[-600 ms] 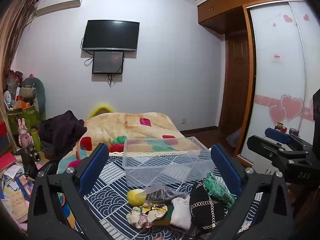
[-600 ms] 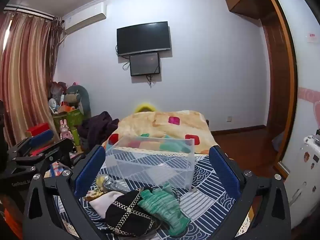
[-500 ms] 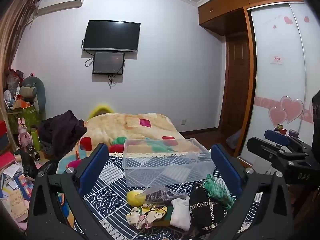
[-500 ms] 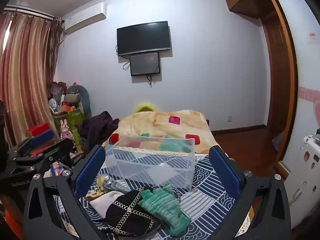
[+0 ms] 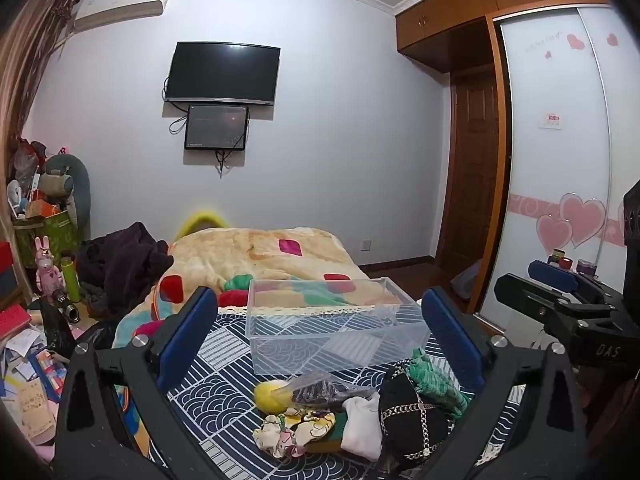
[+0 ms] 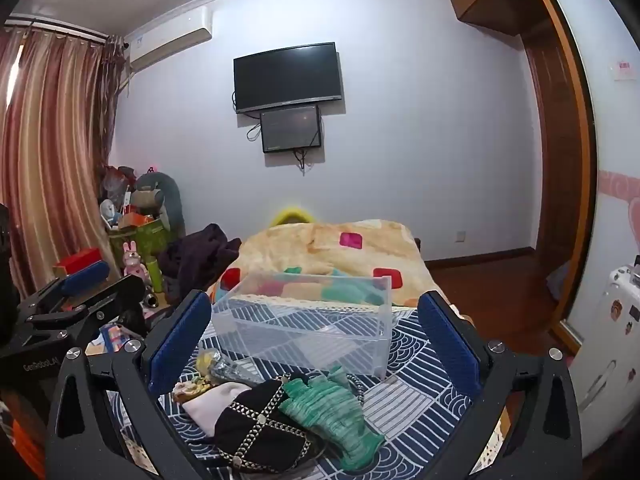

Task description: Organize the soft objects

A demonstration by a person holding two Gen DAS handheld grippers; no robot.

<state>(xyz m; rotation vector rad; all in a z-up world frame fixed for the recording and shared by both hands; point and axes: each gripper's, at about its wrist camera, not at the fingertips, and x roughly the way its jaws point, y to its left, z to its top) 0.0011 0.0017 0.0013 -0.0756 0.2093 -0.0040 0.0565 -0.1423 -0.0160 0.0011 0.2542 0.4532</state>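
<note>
Blue-patterned table (image 5: 224, 392) carries a clear plastic bin (image 5: 328, 324) behind piled soft things; both grippers (image 5: 320, 336) (image 6: 316, 336) gape, holding nothing.

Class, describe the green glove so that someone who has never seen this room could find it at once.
Start at the clear plastic bin on the blue patterned cover. Just in front of it lies a small pile of soft things. The green glove is at its right end, against the black chain-trimmed hat: the only green ribbed knit.

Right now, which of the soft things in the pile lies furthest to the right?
The green knitted glove. It lies at the right edge of the pile, partly over the black chain-trimmed hat; the white cloth and the floral piece lie further left.
</note>
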